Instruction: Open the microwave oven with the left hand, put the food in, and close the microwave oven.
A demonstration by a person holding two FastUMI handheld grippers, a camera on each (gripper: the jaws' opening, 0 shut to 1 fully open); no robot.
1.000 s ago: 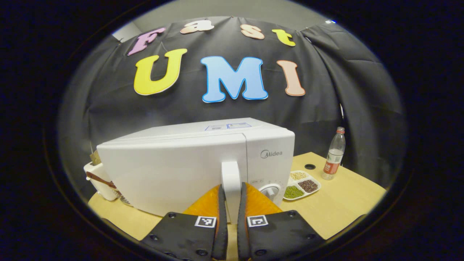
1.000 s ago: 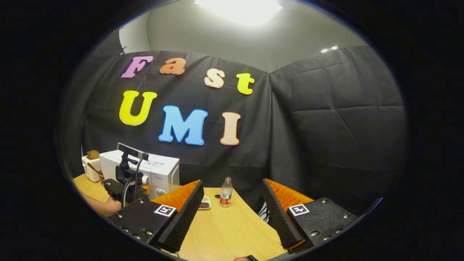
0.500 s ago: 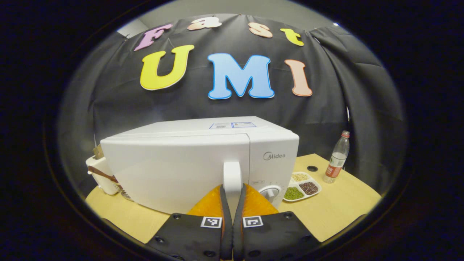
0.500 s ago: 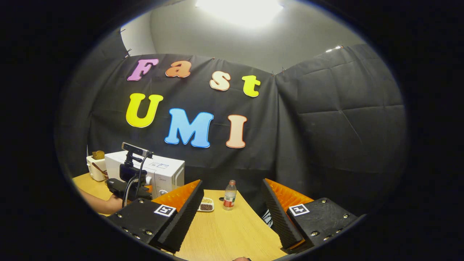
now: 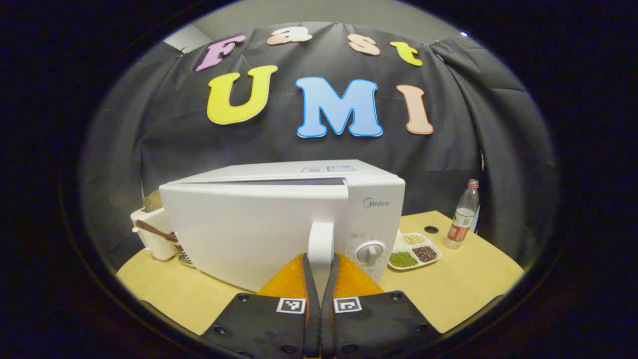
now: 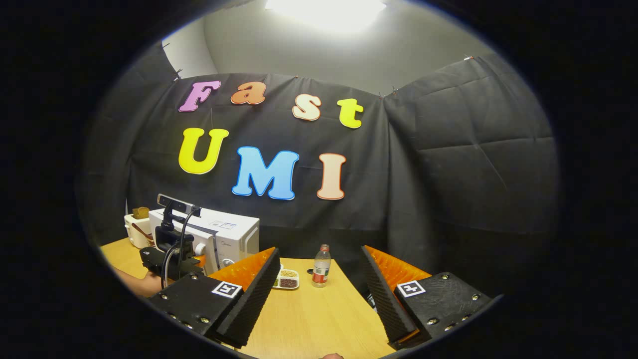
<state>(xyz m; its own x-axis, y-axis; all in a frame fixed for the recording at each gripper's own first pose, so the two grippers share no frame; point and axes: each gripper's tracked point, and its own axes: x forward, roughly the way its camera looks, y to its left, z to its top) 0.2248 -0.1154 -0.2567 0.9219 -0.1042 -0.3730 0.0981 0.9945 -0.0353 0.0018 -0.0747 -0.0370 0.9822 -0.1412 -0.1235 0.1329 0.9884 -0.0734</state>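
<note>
Microwave oven [image 5: 279, 219] stood on the table [image 5: 448, 284], directly ahead of the left tool [image 5: 320, 259]. We noted its door [image 5: 249, 229] cracked open along the top edge, hinged at the far left. We found the left tool closed on the upright door handle [image 5: 320, 239], one finger on each side, with the handle's long axis vertical. We judged that the pull should follow an arc toward the hinge side. The right tool [image 6: 319, 279] hung wide open and empty, well apart to the right. A divided food tray [image 5: 413, 252] lay just right of the oven, nearer the right tool.
</note>
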